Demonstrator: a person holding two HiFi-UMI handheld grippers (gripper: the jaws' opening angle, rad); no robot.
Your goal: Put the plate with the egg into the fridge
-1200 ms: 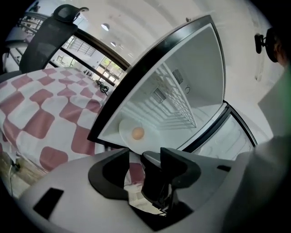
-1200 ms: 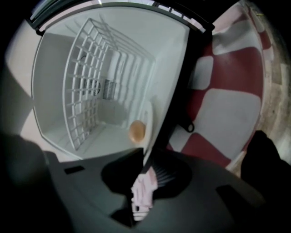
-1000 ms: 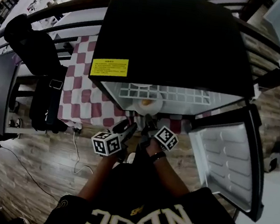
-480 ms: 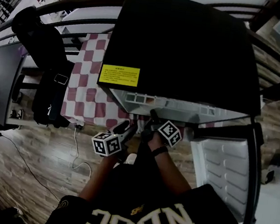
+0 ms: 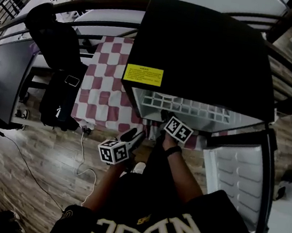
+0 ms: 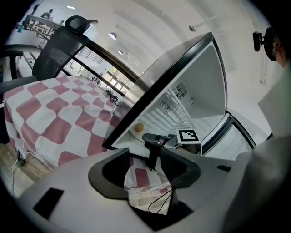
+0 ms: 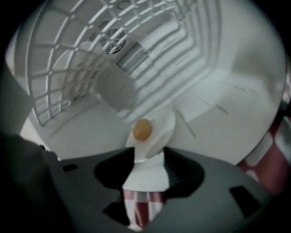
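A small white plate (image 7: 158, 134) carrying a brown egg (image 7: 142, 129) lies on the white floor inside the open fridge (image 5: 204, 46). My right gripper (image 7: 148, 170) reaches into the fridge mouth. Its jaws are opening, and the plate's near rim lies between them with a gap at each side. The left gripper view also shows the egg (image 6: 139, 128) just beyond the right gripper (image 6: 159, 140). In the head view the fridge top hides the plate, and the right gripper (image 5: 163, 116) is at the opening. My left gripper (image 5: 132, 136) hangs lower left, outside the fridge, open and empty.
The fridge door (image 5: 241, 169) stands swung open to the right. A wire shelf (image 5: 190, 107) spans the compartment above the plate. A table with a red-and-white checkered cloth (image 5: 101, 91) stands left of the fridge, with a black chair (image 5: 62, 96) beside it. Cables (image 5: 83, 158) trail over the wooden floor.
The right gripper has pushed farther into the fridge mouth. The plate with the egg, seen at the opening a second ago, is now hidden under the fridge top in the head view.
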